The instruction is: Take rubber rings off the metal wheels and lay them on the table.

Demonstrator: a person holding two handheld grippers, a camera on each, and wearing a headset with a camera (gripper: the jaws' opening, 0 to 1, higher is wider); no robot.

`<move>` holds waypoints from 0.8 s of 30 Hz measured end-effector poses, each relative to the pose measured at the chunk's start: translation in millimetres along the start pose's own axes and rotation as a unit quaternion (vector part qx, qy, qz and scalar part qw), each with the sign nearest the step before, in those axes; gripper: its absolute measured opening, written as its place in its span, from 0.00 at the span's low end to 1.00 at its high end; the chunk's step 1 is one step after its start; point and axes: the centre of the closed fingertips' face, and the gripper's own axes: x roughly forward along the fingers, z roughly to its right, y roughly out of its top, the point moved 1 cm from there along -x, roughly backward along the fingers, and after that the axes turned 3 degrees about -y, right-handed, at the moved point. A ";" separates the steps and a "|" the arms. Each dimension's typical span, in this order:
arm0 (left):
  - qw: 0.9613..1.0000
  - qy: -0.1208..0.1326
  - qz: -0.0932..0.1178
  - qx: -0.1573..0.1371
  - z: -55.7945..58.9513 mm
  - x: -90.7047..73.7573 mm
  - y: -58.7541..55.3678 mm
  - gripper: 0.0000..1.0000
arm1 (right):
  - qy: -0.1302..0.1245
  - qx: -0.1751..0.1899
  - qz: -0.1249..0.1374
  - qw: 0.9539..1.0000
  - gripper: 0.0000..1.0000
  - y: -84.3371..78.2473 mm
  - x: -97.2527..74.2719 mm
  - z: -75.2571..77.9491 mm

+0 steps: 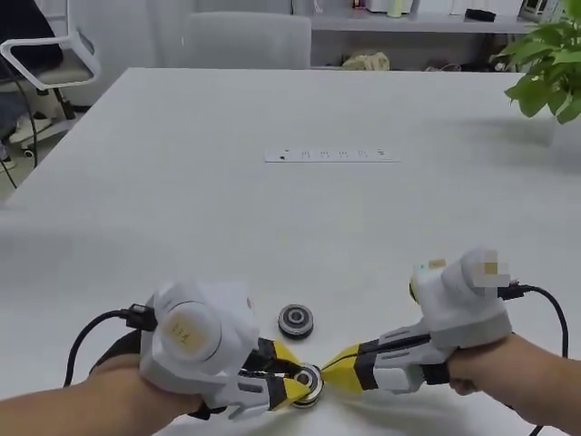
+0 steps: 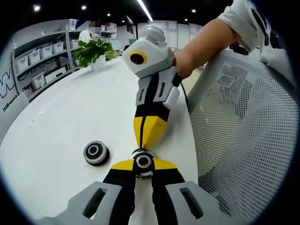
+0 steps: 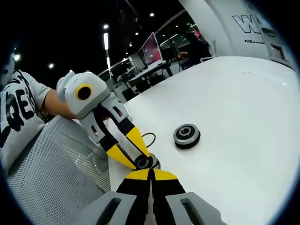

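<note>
Left gripper fingers clamp wheel; right gripper fingers closed, touching it.

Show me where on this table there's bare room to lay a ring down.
Widest free patch: the table between the loose wheel and the socket strip, running out to both sides. Also bare beyond the strip, toward the plant. Crowded at the near edge, where left tongs and right tongs meet on the held wheel.

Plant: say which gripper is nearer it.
Right. The right gripper lies far short of the plant, on its side; the left gripper, clamping the wheel, lies farther left.
</note>
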 end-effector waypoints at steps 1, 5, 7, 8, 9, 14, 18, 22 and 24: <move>1.000 0.000 0.000 0.000 0.0 0.0 -0.1 0.07 | 0.000 0.000 0.000 1.000 0.00 0.1 0.0 -0.3; 1.000 0.000 0.000 -0.001 0.1 -0.2 -0.4 0.07 | 0.002 -0.001 0.001 1.000 0.00 0.5 0.2 -1.3; 1.000 0.001 -0.001 -0.001 0.3 -0.3 -0.4 0.07 | 0.003 0.001 0.001 1.000 0.00 0.9 0.4 -2.4; 1.000 0.001 -0.001 0.000 0.4 -0.3 -0.4 0.07 | 0.004 0.001 0.001 1.000 0.00 1.3 0.7 -3.4; 1.000 0.001 -0.001 -0.001 0.4 -0.3 -0.4 0.07 | 0.005 0.000 0.001 1.000 0.00 1.6 1.0 -4.4; 1.000 0.001 -0.002 -0.001 0.6 -0.3 -0.6 0.07 | 0.006 -0.004 0.001 1.000 0.00 1.9 1.8 -5.8; 1.000 0.000 -0.002 -0.001 0.9 -0.3 -0.9 0.07 | 0.007 -0.009 0.001 1.000 0.00 1.9 2.8 -6.6; 1.000 0.000 -0.002 -0.001 1.1 -0.3 -0.8 0.07 | 0.007 -0.012 0.001 1.000 0.00 2.0 3.1 -7.3; 1.000 0.000 -0.001 -0.001 1.1 -0.3 -0.8 0.07 | 0.007 -0.013 0.001 1.000 0.00 2.1 3.3 -7.4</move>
